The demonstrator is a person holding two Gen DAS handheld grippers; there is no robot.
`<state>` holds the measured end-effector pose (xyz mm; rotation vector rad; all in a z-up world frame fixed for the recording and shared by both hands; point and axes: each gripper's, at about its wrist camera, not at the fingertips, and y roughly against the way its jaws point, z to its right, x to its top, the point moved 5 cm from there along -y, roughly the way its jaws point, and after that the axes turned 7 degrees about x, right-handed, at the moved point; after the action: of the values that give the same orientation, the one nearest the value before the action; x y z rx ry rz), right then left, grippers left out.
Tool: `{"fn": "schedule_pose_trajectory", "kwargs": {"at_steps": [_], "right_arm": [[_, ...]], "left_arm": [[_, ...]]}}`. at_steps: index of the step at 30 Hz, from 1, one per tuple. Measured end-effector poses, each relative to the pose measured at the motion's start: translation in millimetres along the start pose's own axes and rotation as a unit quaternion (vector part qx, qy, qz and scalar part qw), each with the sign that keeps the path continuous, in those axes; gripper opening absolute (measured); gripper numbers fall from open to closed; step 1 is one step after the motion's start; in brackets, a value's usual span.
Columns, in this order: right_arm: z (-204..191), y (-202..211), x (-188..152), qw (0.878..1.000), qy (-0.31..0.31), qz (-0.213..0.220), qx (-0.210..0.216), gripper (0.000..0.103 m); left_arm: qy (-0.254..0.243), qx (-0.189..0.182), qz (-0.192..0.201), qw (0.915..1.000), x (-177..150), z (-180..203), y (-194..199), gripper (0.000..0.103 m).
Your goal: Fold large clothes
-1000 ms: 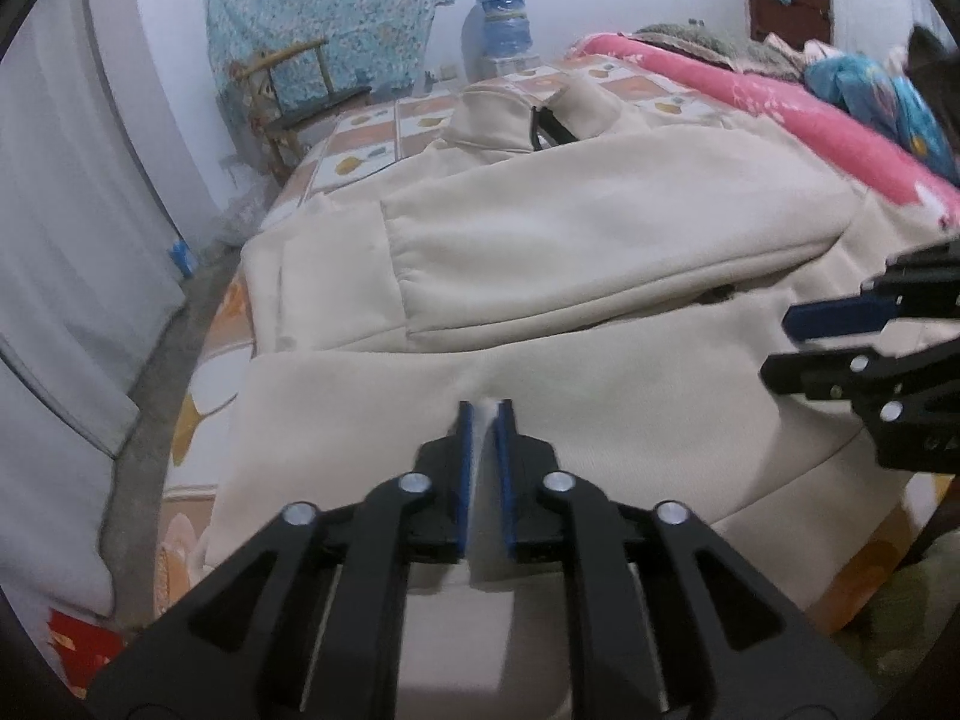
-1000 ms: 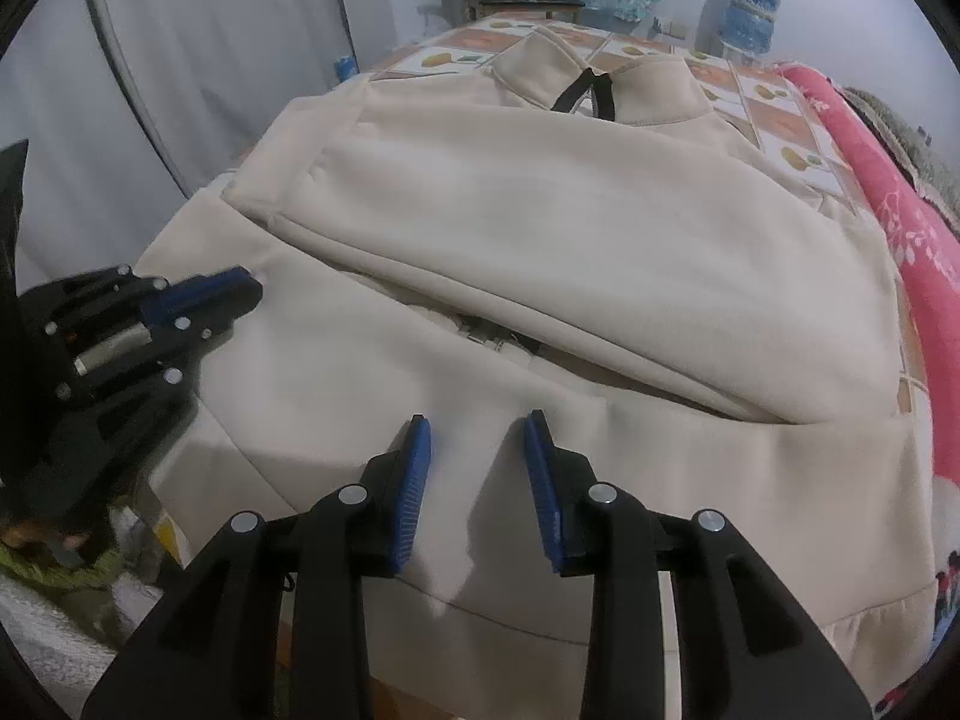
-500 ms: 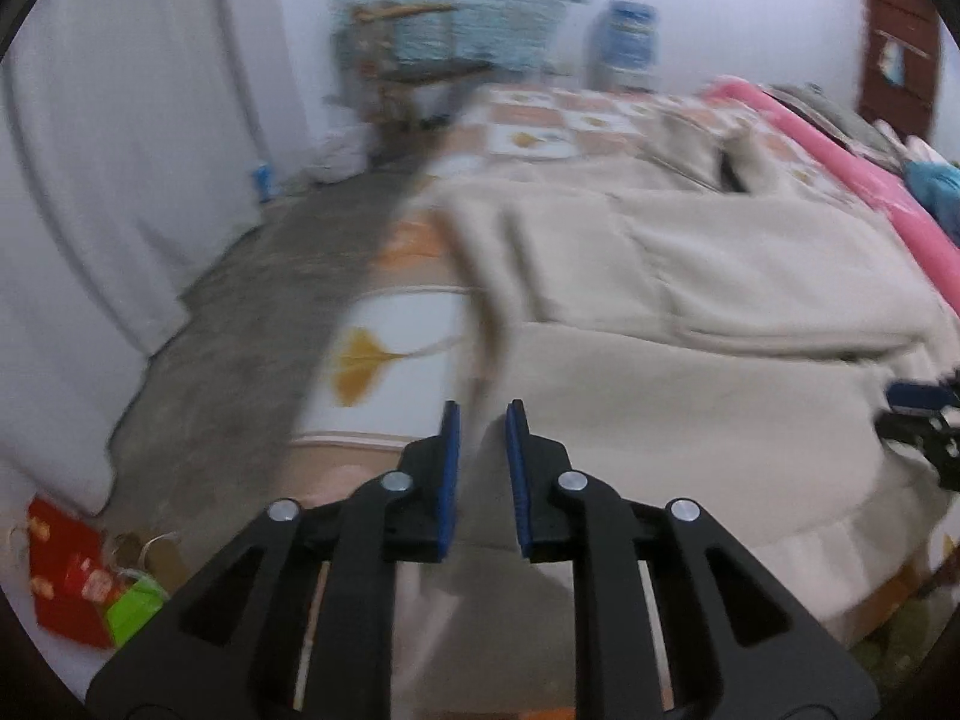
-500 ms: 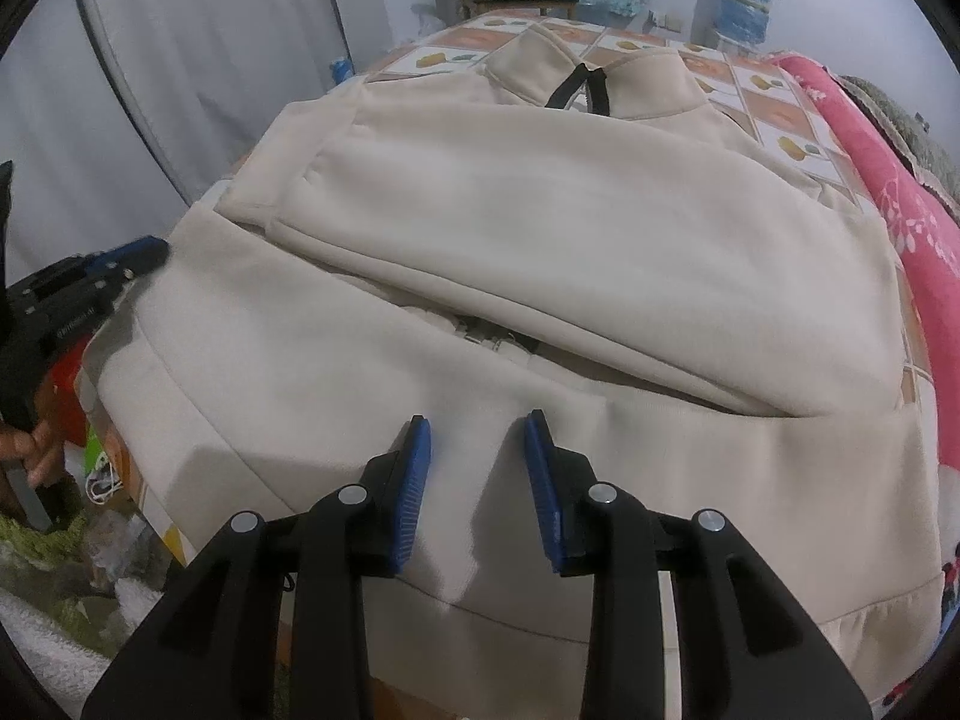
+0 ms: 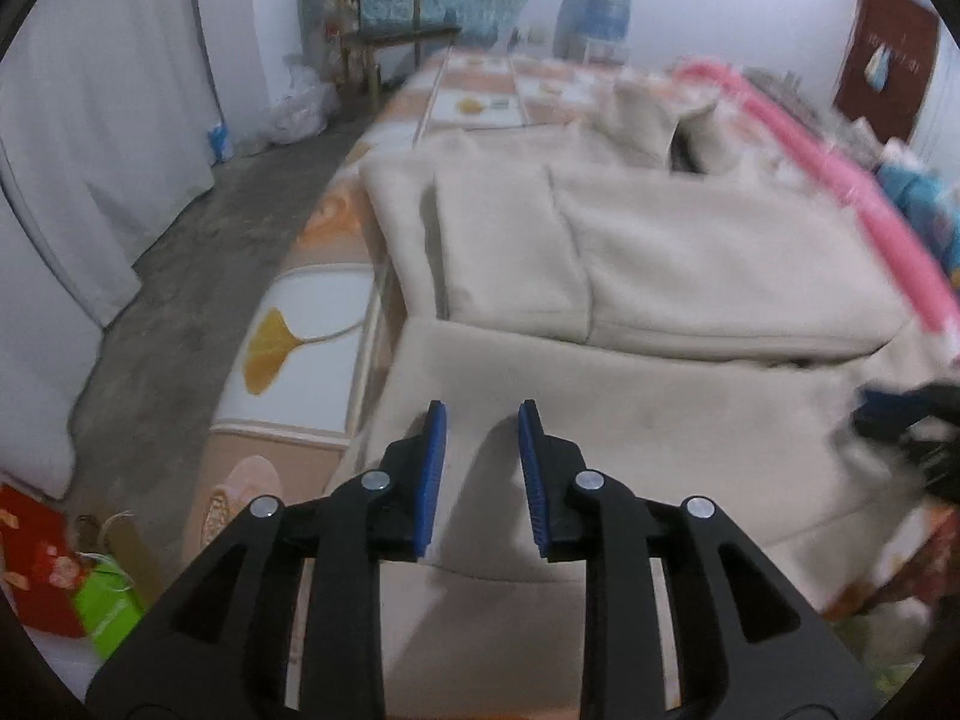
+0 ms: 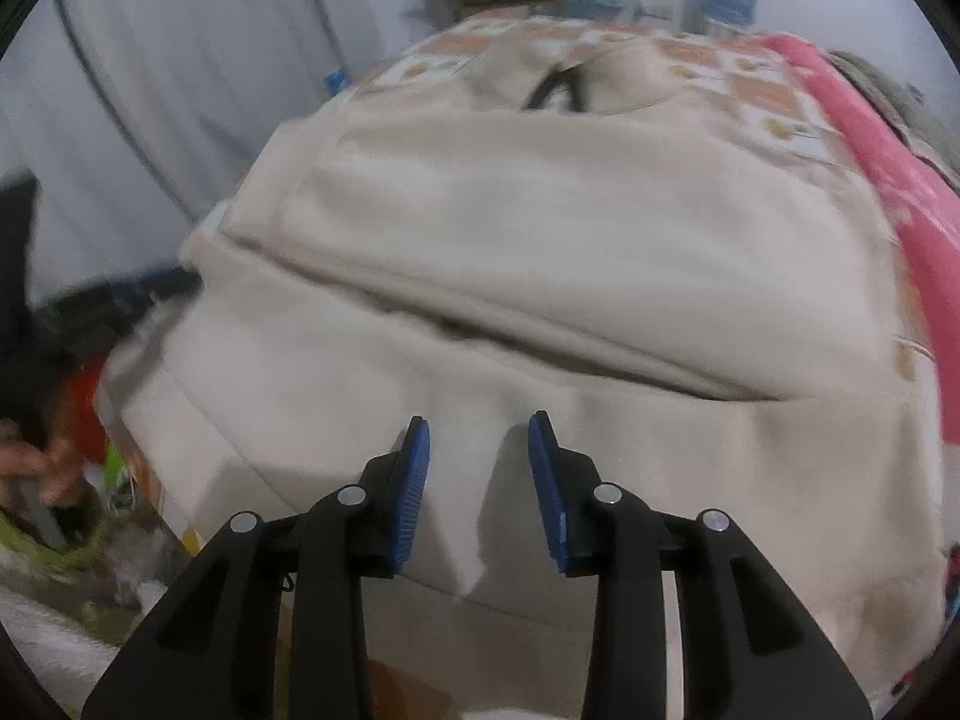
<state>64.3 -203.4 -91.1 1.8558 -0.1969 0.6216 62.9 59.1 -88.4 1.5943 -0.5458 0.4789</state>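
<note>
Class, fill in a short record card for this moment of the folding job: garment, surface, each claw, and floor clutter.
garment: cream jacket, sleeves folded across the body, collar at the far end
surface: bed with a leaf-pattern sheet
left claw: open over the near hem, jaws just widened, nothing pinched
right claw: open above the hem, holding nothing
floor clutter: red bag, green packet

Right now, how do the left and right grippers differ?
The left gripper, jaws just opening, stands over the cream jacket's side edge by the patterned bedsheet; the right gripper, slightly wider, stands over the hem's middle. Both are open, holding nothing, with blue pads.
</note>
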Motion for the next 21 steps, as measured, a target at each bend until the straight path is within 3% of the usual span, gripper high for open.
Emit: {"fn": "schedule_pose_trajectory", "kwargs": {"at_steps": [5,9,16,21], "right_arm": [[60,57,-12,0.994,-0.053,0.052,-0.079,0.035],[109,52,-36,0.985,-0.098,0.023,-0.139,0.035],[117,51,-35,0.986,-0.129,0.011,-0.103,0.039],[113,89,-4,0.988,-0.138,0.039,-0.058,0.062]], "left_arm": [[-0.030,0.016,0.006,0.9994,-2,5,-1,0.024],[-0.034,0.020,0.000,0.9992,1,5,-3,0.025],[-0.037,0.021,-0.023,0.9988,4,6,0,0.029],[-0.041,0.028,-0.012,0.9987,31,1,17,0.061]]}}
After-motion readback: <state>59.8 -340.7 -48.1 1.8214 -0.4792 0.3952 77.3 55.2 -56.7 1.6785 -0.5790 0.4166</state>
